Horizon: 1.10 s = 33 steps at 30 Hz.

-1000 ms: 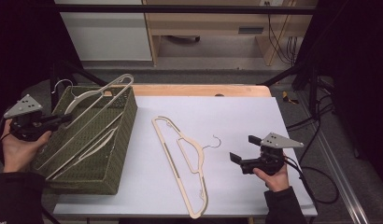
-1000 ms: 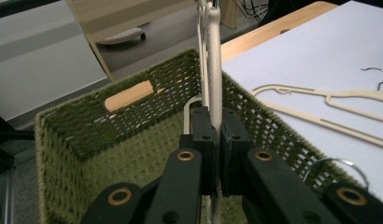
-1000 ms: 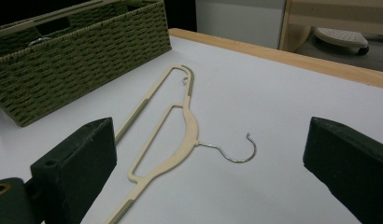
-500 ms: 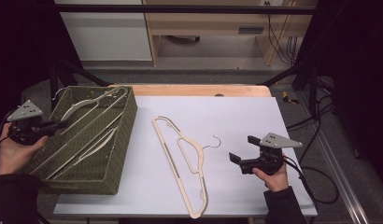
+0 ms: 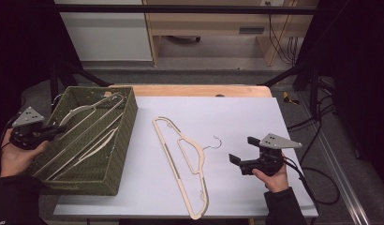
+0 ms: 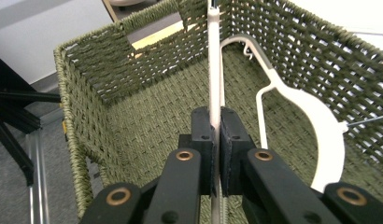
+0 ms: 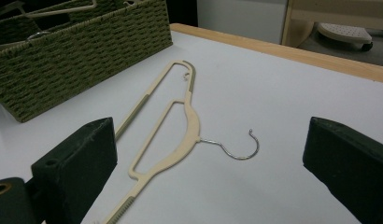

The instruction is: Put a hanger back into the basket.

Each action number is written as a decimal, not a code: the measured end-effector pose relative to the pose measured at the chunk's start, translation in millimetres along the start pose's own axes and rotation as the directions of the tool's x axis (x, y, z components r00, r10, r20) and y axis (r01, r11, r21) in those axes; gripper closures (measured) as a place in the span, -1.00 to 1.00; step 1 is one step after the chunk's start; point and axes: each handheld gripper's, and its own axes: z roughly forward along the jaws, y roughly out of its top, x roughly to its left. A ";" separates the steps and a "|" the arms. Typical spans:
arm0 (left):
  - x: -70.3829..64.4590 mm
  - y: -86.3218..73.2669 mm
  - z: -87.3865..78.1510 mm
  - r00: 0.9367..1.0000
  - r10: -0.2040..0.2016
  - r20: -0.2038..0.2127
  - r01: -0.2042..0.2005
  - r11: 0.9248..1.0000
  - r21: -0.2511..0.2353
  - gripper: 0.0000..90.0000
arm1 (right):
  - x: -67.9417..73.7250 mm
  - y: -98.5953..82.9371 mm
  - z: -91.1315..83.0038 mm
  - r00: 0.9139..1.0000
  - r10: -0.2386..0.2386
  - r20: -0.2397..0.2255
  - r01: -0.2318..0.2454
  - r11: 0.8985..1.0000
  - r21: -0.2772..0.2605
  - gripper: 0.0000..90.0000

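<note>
Two hand-held grippers work at opposite sides of a white table (image 5: pixel 237 117). Left hand (image 5: pixel 14 157) enters from the lower left of the high view, palm up under the left gripper (image 5: pixel 56 130), which points rightward over the near-left rim of a green woven basket (image 5: pixel 127 136). Right hand (image 5: pixel 274 180) rests low on the table's right part, its right gripper (image 5: pixel 241 157) pointing left toward a cream hanger (image 5: pixel 188 161).

Cream hanger lies flat on the table between basket and right gripper, well apart from both; its long axis runs from the far left to the near edge, and its wire hook (image 7: pixel 238 147) points toward the right gripper.

Left gripper's jaws are pressed together on the thin bar of a white hanger (image 6: pixel 213 70), seen in the left gripper view running straight ahead from the pads toward the basket's far wall. In the high view this held hanger (image 5: pixel 94 110) slants across the basket toward its far right corner. Another white hanger (image 6: pixel 311 112) lies on the basket floor beside it.

Right gripper's jaws stand spread wide, holding nothing, the cream hanger framed between them in the right gripper view
</note>
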 end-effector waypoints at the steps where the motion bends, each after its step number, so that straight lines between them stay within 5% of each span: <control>1: -0.8 -0.8 1.8 1.000 0.000 -0.002 0.000 1.000 0.004 0.91 | 0.0 0.0 0.0 1.000 0.000 0.000 0.000 1.000 0.000 -0.92; 12: -5.8 -22.3 21.1 1.000 -0.005 0.005 0.005 0.998 0.059 0.91 | 0.7 -0.5 1.1 1.000 0.000 -0.002 0.000 1.000 0.003 -0.92; 18: -10.0 -23.8 22.4 0.999 0.003 0.048 -0.008 0.995 0.097 0.90 | 0.9 -0.7 1.1 1.000 -0.001 -0.002 0.001 1.000 0.005 -0.92; 28: -30.3 -20.4 23.4 0.989 0.040 0.139 -0.066 0.981 0.184 0.77 | 0.9 0.1 -1.3 1.000 -0.005 -0.010 0.005 1.000 -0.002 -0.91; 33: -38.4 -19.1 26.7 0.987 0.091 0.131 -0.117 0.971 0.208 0.66 | 1.8 0.3 -1.3 1.000 0.000 -0.009 0.000 1.000 -0.005 -0.91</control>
